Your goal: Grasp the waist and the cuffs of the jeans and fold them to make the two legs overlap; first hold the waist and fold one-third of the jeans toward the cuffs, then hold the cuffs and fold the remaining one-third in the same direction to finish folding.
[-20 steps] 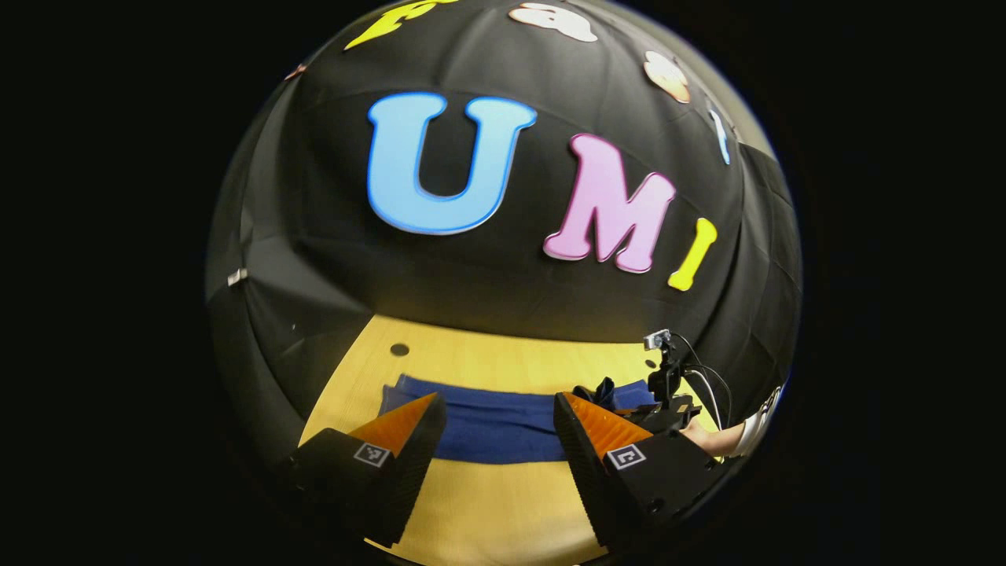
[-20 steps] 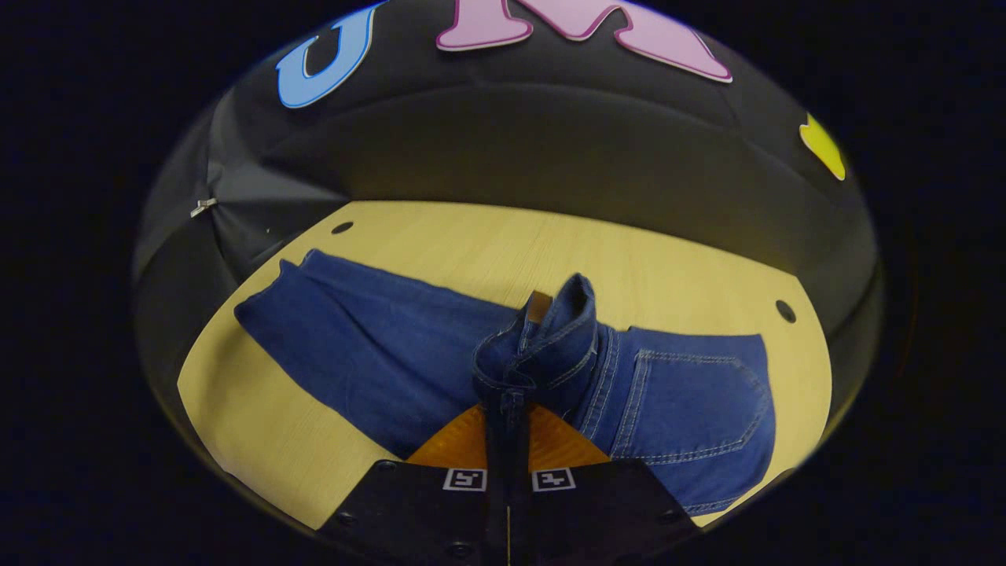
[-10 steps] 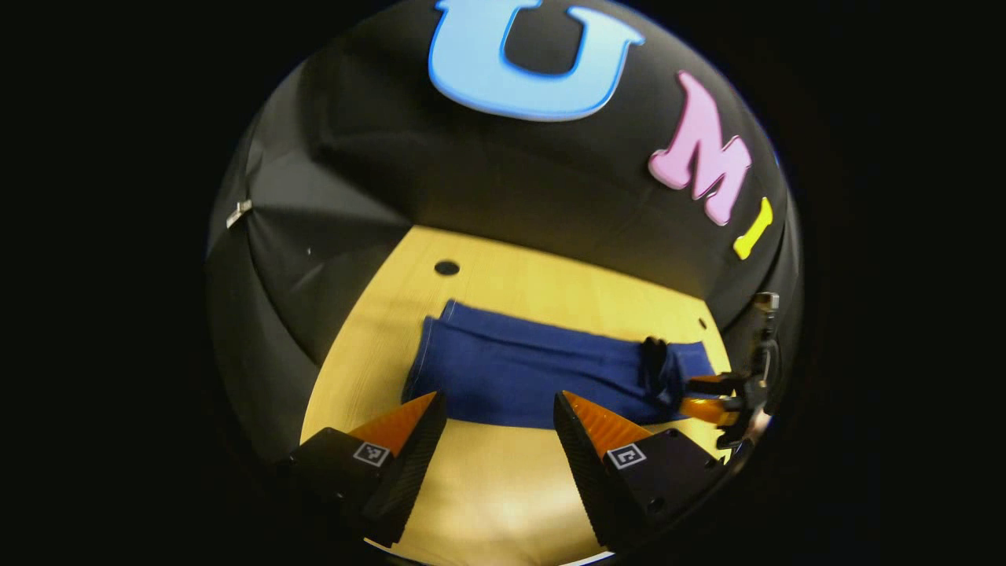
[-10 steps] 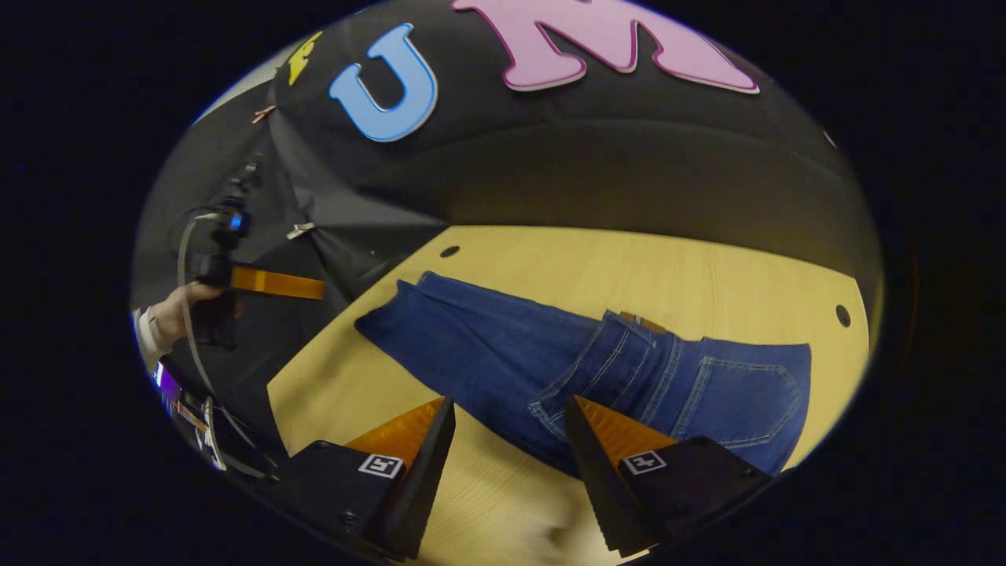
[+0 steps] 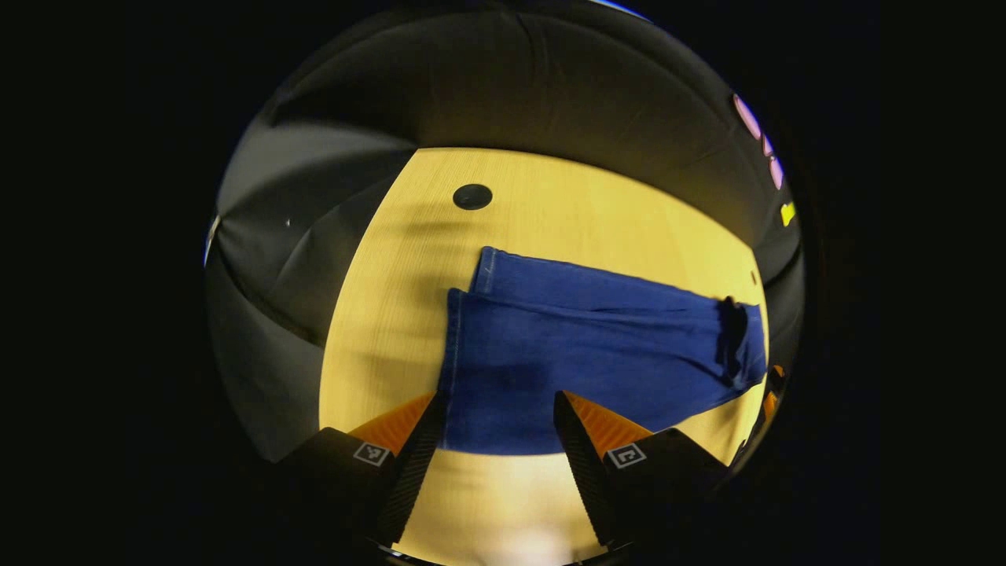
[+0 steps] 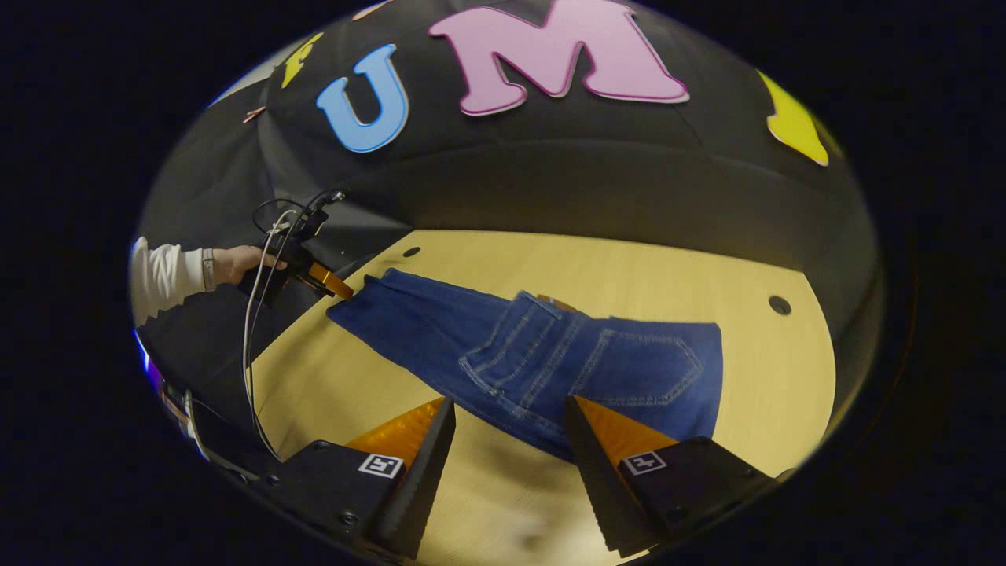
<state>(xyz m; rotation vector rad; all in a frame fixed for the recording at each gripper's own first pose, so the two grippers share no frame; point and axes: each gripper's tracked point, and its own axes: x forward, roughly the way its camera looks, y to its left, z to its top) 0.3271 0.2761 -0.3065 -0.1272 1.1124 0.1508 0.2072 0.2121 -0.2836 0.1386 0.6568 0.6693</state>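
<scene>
The blue jeans (image 5: 597,346) lie flat on the wooden table (image 5: 377,330), legs overlapped. Their cuffs (image 5: 464,330) point at my left gripper (image 5: 497,401), which is open, low over the table, its fingers either side of the near cuff corner. In the right gripper view the waist end of the jeans (image 6: 542,354) lies folded over onto the legs, back pocket (image 6: 644,365) facing up. My right gripper (image 6: 509,402) is open just in front of the folded waistband, holding nothing. The left gripper (image 6: 314,271) sits at the cuff end, held by a hand (image 6: 236,263).
Round holes sit in the tabletop near the far corners (image 5: 472,196) (image 6: 780,305). The black cloth wall rises right behind the table. A white sleeve (image 6: 161,275) and hanging cables (image 6: 251,346) are at the left of the right gripper view.
My right gripper let go of the waist, opened and pulled back; the waist now lies flat on the legs. My left gripper tipped down and closed in on the cuffs.
</scene>
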